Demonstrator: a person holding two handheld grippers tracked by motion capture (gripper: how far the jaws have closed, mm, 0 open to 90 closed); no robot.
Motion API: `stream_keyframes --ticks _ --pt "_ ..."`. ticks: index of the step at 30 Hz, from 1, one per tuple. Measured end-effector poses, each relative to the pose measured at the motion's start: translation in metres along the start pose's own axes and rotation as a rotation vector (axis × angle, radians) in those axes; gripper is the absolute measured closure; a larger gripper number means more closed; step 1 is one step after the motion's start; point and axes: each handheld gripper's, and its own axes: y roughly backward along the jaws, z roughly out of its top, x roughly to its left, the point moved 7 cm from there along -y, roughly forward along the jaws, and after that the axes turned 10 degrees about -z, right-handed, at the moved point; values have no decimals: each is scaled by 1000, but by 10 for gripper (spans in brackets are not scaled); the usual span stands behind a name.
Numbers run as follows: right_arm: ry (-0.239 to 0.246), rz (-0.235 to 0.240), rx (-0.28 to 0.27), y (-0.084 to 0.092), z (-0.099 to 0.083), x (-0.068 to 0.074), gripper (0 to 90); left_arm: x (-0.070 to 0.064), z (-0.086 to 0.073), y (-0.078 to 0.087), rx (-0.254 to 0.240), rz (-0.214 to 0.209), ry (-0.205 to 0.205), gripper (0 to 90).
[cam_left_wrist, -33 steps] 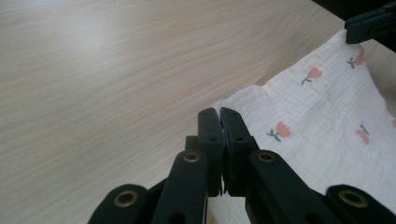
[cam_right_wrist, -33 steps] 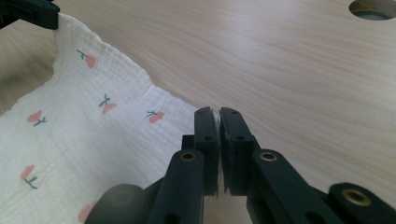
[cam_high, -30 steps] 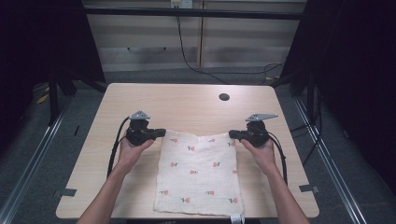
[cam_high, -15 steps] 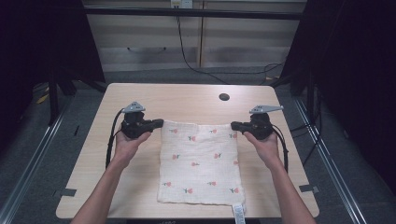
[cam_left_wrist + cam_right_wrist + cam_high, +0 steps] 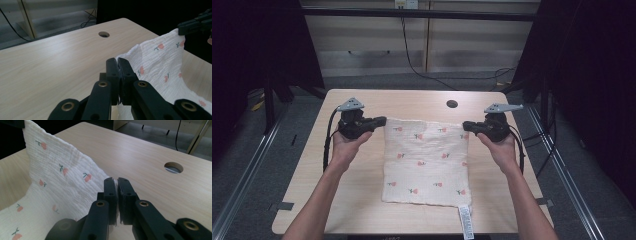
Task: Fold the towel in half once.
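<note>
A white cloth (image 5: 424,160) printed with small red flowers hangs between my two grippers, its far edge lifted and its near part resting on the wooden table (image 5: 357,200). My left gripper (image 5: 383,120) is shut on the cloth's far left corner, my right gripper (image 5: 465,125) on its far right corner. In the left gripper view the black jaws (image 5: 117,61) meet tightly, with the cloth (image 5: 160,65) stretching away to the other gripper (image 5: 192,23). In the right gripper view the jaws (image 5: 116,181) pinch the cloth (image 5: 57,180), which rises toward the upper left.
A round cable hole (image 5: 452,104) sits in the table beyond the cloth. A white care label (image 5: 465,220) hangs from the cloth's near right corner at the table's front edge. Metal rails (image 5: 247,175) and dark curtains flank the table.
Both hands have risen, lifting the cloth's far edge off the table. The cloth now hangs stretched between the grippers, with less of it lying flat.
</note>
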Motion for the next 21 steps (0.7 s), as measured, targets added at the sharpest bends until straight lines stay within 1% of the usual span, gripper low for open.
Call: stream_keyframes --ticks 3,6,7,9,10,11,12,14,15,17,18,21 --pt "0 -6 -7 1 6 -1 863 0 5 2 -3 14 -2 883" --pt "9 -5 -18 3 13 1 863 -1 11 5 -17 15 -5 883" --pt "10 -1 -23 4 15 3 864 -2 13 6 -23 20 -7 883" --pt "8 13 -41 7 19 6 863 -4 14 8 -34 8 -10 883" --pt "14 22 -52 10 21 9 863 -5 14 8 -29 16 -12 883" --pt "22 27 -57 11 21 11 864 -5 13 9 -27 15 -16 883" --pt "27 27 -56 12 21 12 863 -6 11 9 -33 6 -11 883" --pt "38 32 -55 12 17 14 864 -7 6 9 -28 6 -7 883" --pt "34 35 -51 13 14 15 863 -7 2 9 -27 2 -2 883" --pt "34 39 -41 13 5 16 864 -9 -6 10 -26 0 4 884" --pt "36 43 -38 14 1 16 864 -9 -10 10 -19 -1 -1 884" --pt "24 49 -31 16 -13 17 865 -12 -23 10 -20 -10 2 884"
